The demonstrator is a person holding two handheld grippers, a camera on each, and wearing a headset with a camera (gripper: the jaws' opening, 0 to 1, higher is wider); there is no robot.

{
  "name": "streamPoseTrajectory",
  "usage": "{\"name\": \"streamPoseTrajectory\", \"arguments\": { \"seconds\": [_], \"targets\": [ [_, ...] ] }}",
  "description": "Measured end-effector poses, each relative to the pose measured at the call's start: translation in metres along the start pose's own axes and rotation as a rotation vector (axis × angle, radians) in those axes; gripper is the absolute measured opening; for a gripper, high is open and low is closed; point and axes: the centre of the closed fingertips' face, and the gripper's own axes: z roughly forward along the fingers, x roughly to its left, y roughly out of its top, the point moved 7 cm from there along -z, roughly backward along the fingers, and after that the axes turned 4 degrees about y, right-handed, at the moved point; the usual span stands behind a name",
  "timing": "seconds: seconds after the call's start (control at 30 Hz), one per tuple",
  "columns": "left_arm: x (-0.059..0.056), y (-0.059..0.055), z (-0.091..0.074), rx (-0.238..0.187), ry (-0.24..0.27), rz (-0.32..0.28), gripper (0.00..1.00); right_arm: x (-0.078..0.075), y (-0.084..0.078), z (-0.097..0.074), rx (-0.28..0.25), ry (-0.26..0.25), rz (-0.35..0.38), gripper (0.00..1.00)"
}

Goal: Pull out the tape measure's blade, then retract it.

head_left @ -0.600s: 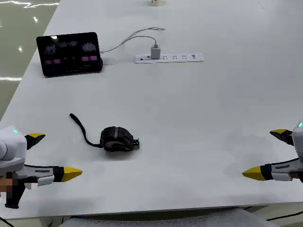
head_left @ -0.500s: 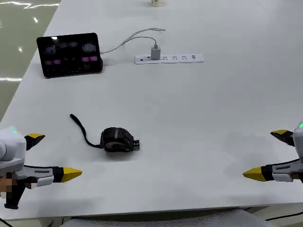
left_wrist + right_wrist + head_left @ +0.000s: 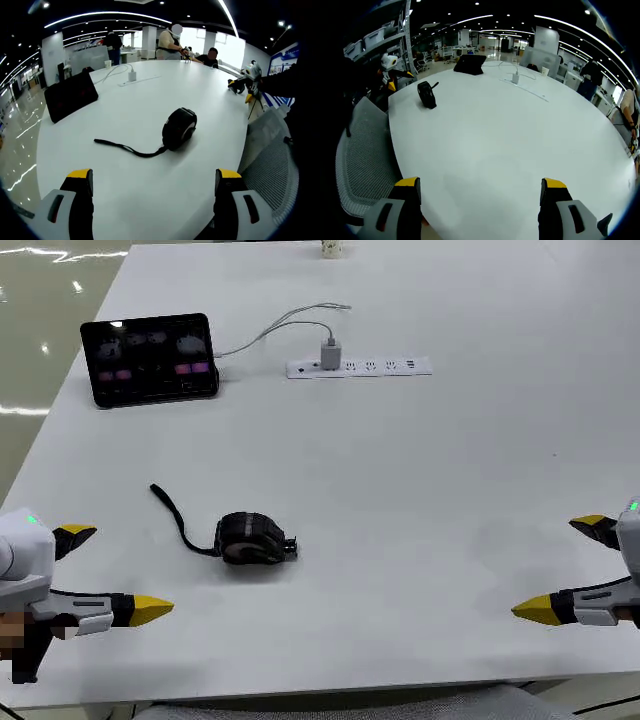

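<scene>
No object has moved since the earlier frames; only the head camera drifted. Tape measure lies on surface, blade in. Left gripper and right gripper hang wide apart, empty, jaws spread. Risk: unpinned case may skid when the blade is tugged.

Open-plan office: desks, strip ceiling lights, shelving.

Bare tabletop lies all round the tape measure — tablet and power strip stand well beyond.
</scene>
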Motion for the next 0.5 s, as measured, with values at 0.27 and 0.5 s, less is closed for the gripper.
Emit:
{"name": "streamPoseTrajectory", "arguments": {
  "seconds": [0.27, 0.5],
  "targets": [
    [-0.001, 0.007, 0.003, 0.008, -0.034, 0.03, 0.99, 0.002, 0.006, 0.008, -0.017, 0.044, -0.012, 0.99],
    [-0.004, 0.013, 0.008, 0.035, -0.079, 0.069, 0.99, 0.005, 0.009, 0.016, -0.027, 0.085, -0.039, 0.99]
  ]
}}
